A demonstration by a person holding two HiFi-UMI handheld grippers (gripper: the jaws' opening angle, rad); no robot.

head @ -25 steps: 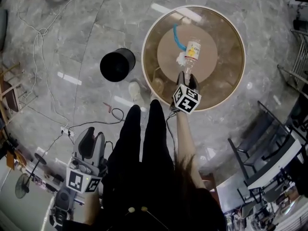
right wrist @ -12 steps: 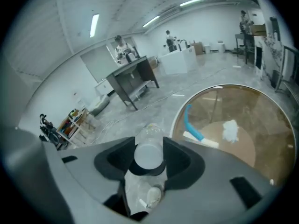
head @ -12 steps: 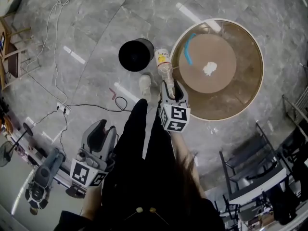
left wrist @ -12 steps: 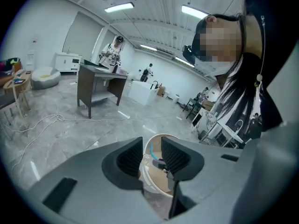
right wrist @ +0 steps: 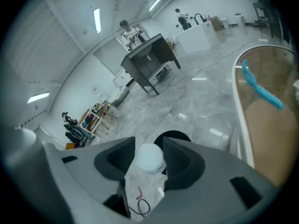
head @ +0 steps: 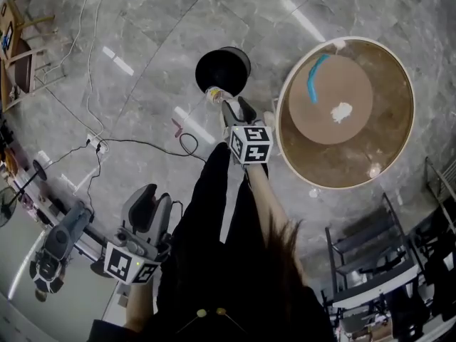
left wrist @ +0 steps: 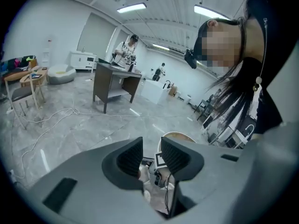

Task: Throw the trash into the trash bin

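A white-capped clear plastic bottle (right wrist: pixel 149 158) is clamped in the right gripper (right wrist: pixel 148 154) beside the round black trash bin (head: pixel 246 57), whose inside is dark. The left gripper (left wrist: pixel 150 155) is narrowly parted and empty.

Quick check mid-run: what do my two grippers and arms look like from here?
The left gripper and right gripper are matching grey moulded shells. Each carries a white cube printed with black square markers. Their fingers are short, dark grey wedges with ribbed inner faces. The person wears black clothing.
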